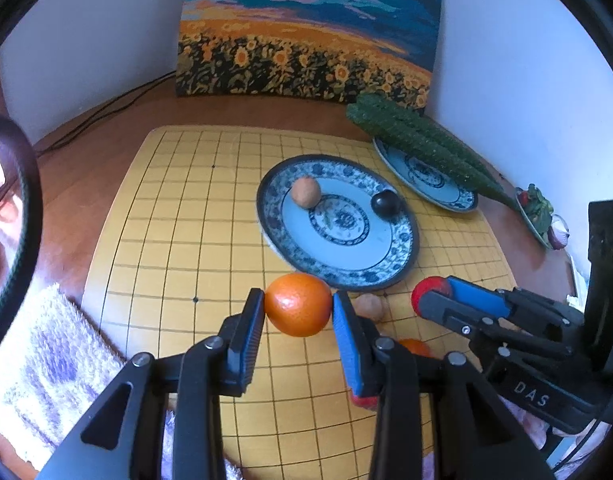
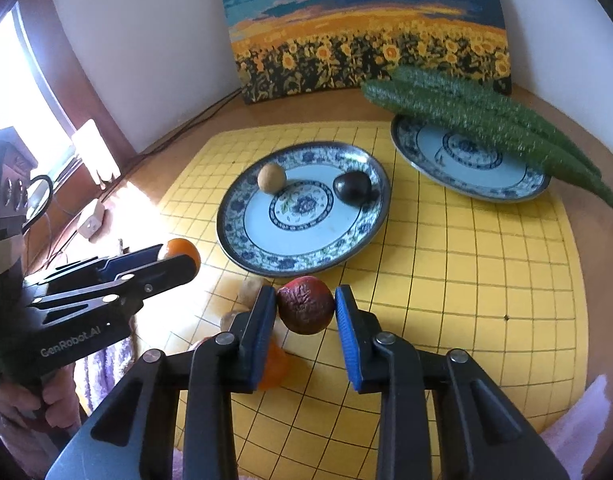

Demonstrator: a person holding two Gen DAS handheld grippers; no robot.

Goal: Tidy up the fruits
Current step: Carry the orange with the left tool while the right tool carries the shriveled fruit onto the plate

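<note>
My left gripper [image 1: 298,305] is shut on an orange [image 1: 297,312], held just in front of the near rim of a blue-patterned plate [image 1: 274,184]. On that plate lie a tan round fruit [image 1: 305,192] and a dark fruit [image 1: 385,203]. My right gripper [image 2: 305,307] is shut on a wrinkled red fruit [image 2: 306,312], its pads pressing both sides, low over the yellow grid board [image 2: 466,280]. The left gripper [image 2: 178,258] with its orange [image 2: 182,248] shows at the left of the right wrist view. Another orange [image 2: 275,368] and tan fruits [image 2: 250,288] lie partly hidden by the fingers.
A second patterned plate [image 2: 466,184] at the back right carries long green cucumbers [image 2: 486,120]. A sunflower painting [image 1: 306,40] leans on the wall behind. A fluffy cloth [image 1: 54,360] lies left of the board. A small dish of greens [image 1: 536,208] sits at the right edge.
</note>
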